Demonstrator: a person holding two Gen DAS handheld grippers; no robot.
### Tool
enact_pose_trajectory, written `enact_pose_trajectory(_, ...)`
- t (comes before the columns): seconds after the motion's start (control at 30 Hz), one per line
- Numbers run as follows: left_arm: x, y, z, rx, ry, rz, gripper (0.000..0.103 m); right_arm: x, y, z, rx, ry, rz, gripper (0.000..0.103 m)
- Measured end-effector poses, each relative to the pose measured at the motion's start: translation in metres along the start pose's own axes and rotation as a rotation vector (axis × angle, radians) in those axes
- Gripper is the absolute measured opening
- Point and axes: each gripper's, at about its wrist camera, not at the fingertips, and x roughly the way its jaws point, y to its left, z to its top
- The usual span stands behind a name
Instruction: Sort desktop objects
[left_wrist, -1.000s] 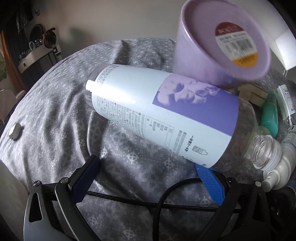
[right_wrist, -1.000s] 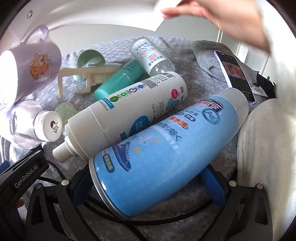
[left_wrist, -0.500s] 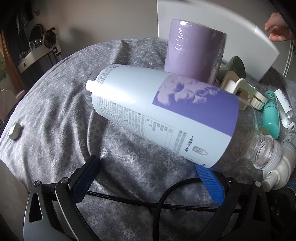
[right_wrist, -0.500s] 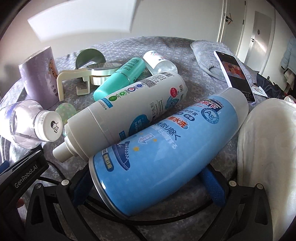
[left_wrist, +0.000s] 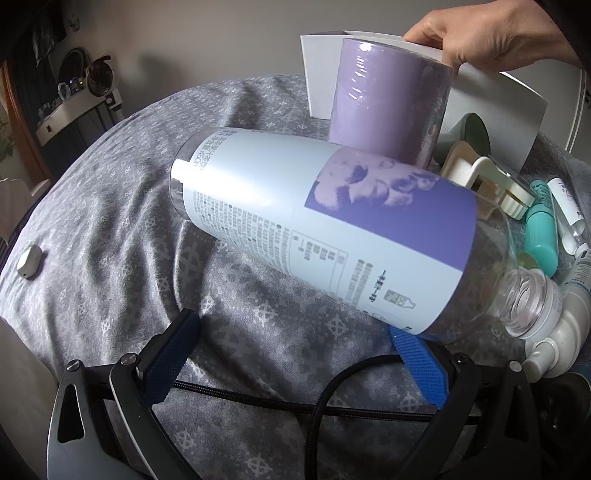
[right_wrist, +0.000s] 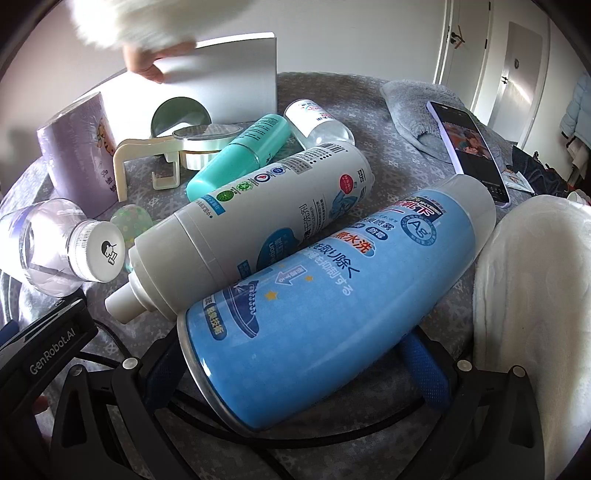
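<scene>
1. The left gripper (left_wrist: 295, 350) is lying low on the grey patterned cloth (left_wrist: 110, 206) with its blue-padded fingers (left_wrist: 173, 354) spread wide apart and gripping nothing.
2. A clear plastic bottle with a pale blue and purple label (left_wrist: 332, 229) is lying on its side just ahead of those fingers, its white cap pointing right.
3. A lilac cylindrical cup (left_wrist: 388, 107) is standing upright behind the bottle, touching it in this view.
4. A bare hand (left_wrist: 491, 37) is holding a white flat box (left_wrist: 498, 107) upright behind the cup.
5. The right gripper (right_wrist: 295, 365) is resting wide open, with a large blue spray can (right_wrist: 332, 314) lying on its side between the fingers; I cannot tell whether the pads are touching it.
6. A white spray can with a blue-printed label (right_wrist: 258, 221) is lying against the blue one on its left.
7. A teal bottle (right_wrist: 240, 155), a cream tape dispenser (right_wrist: 170, 155), a small clear bottle with a white label (right_wrist: 317, 122) and a dark green bowl (right_wrist: 181, 114) are lying clustered beyond them.
8. A smartphone with a lilac case (right_wrist: 469, 147) is resting on a grey fluffy cloth (right_wrist: 413, 107) at the right.
9. A small white device (left_wrist: 29, 258) is lying well apart at the far left.
</scene>
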Motion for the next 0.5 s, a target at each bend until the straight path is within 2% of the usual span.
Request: enact_pose_trajectory(0.5, 0.0003, 0.0024, 0.0012, 0.002, 0.003, 0.001, 0.103, 0.0013, -0.0003, 0.0021, -0.001, -0.002, -0.002, 0.103)
